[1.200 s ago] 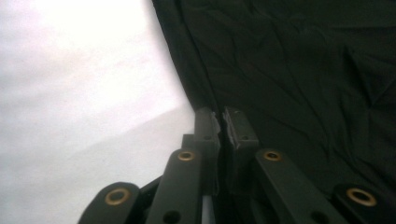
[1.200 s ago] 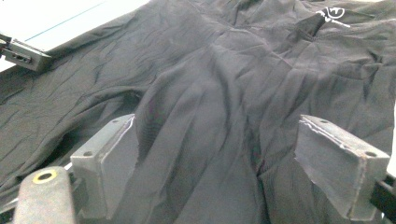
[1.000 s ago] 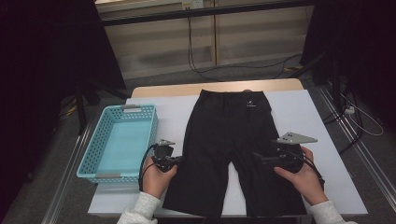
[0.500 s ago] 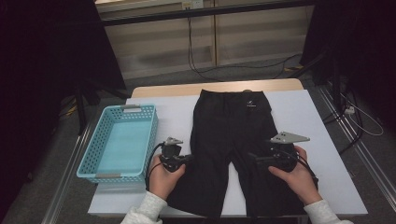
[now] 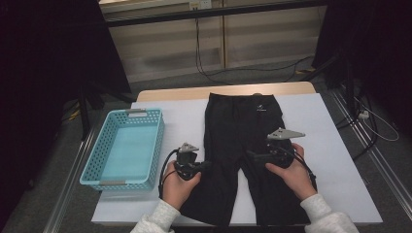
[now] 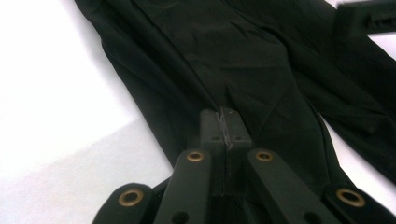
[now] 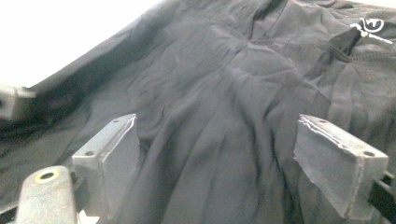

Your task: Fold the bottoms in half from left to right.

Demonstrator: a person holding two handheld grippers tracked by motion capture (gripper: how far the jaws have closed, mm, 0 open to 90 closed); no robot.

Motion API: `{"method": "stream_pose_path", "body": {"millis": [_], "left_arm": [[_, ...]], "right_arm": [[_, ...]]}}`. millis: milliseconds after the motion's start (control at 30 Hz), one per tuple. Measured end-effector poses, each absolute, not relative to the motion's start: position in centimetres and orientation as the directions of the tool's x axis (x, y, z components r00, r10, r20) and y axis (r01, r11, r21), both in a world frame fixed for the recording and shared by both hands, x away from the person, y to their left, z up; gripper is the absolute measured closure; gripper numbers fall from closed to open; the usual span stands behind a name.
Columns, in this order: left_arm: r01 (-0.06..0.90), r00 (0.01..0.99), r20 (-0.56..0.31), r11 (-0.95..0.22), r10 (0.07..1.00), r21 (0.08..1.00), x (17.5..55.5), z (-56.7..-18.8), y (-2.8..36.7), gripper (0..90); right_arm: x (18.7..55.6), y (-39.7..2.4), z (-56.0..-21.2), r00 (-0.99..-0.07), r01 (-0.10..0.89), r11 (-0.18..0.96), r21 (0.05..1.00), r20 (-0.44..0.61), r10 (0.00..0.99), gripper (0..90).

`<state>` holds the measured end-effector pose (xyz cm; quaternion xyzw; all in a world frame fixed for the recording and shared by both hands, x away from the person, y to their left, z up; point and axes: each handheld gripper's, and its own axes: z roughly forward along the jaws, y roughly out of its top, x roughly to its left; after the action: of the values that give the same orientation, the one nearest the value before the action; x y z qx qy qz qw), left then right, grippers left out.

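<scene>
A pair of black trousers (image 5: 243, 145) is laid flat in the middle of the white tabletop (image 5: 330, 126), with the waist at the far side and the two legs toward the near edge. A small white logo (image 5: 261, 109) is seen near the waistband.

The left leg is gripped at its left edge by the left tongs (image 5: 205, 165); in the left gripper view the jaws are pressed fully together and a fold of the black cloth is pinched between the pads (image 6: 224, 126). The cloth is drawn into a ridge that runs away from the pads.

The right tongs (image 5: 250, 156) are held over the right leg, pointing to the left. In the right gripper view the jaws are spread wide, and the wrinkled cloth lies between the two pads (image 7: 112, 144) without being pressed.

A light blue plastic basket (image 5: 97, 160) is placed on the left part of the tabletop, just beside the left hand (image 5: 180, 187).
</scene>
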<state>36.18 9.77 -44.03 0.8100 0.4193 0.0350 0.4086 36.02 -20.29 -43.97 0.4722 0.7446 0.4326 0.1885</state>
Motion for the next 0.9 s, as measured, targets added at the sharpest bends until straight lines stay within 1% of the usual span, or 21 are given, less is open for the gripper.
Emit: {"method": "stream_pose_path", "body": {"millis": [100,300,533,900], "left_arm": [[0.648,0.65,-0.291,-0.312,0.703,0.695,36.1,-44.0,9.6,89.8],[0.653,0.66,-0.332,-0.295,0.674,0.698,35.9,-43.8,9.2,89.9],[0.644,0.671,-0.325,-0.307,0.666,0.701,35.7,-43.9,8.7,89.8],[0.637,0.681,-0.326,-0.31,0.656,0.706,35.5,-44.0,8.5,89.8]], "right_arm": [[36.7,-19.9,-43.9,-0.475,0.545,0.162,0.823,0.144,0.868,15.8],[38.0,-18.5,-43.8,-0.474,0.549,0.159,0.821,0.149,0.868,15.8],[39.1,-16.6,-43.5,-0.484,0.552,0.181,0.814,0.136,0.865,15.6],[40.4,-13.7,-43.5,-0.505,0.55,0.195,0.812,0.137,0.852,17.7]]}}
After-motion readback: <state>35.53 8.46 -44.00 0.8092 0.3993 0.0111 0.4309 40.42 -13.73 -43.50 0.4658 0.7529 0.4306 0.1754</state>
